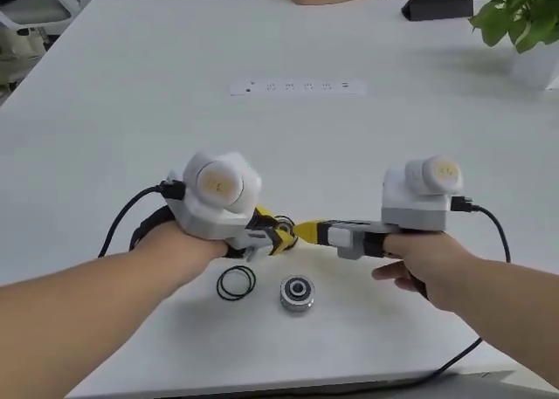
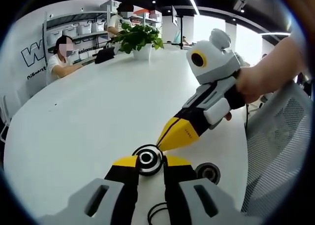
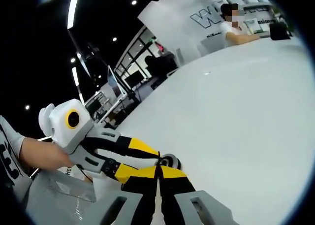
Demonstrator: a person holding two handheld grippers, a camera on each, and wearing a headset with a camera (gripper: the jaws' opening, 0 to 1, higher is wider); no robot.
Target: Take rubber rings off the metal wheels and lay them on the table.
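Table (image 1: 367, 137): white and bare near me, leaving room to lay rings down.
Left gripper (image 2: 149, 162): pinches a metal wheel (image 2: 149, 156) by its sides, steadying it off the table.
Right gripper (image 3: 158, 169): jaws pressed together into a wedge, tip at the wheel's 1 o'clock rim, probably prying rubber; I cannot tell if it has caught.
Second wheel (image 1: 297, 293): silvery, dark hub, on the table at 6 o'clock of the tips.
Rubber rings (image 1: 236, 283): thin black loops, flat at its 9 o'clock.

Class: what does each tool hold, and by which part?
Left tool clamps a metal wheel by its rim. Right tool, shut, touches that wheel's edge; a grip on its ring cannot be told.
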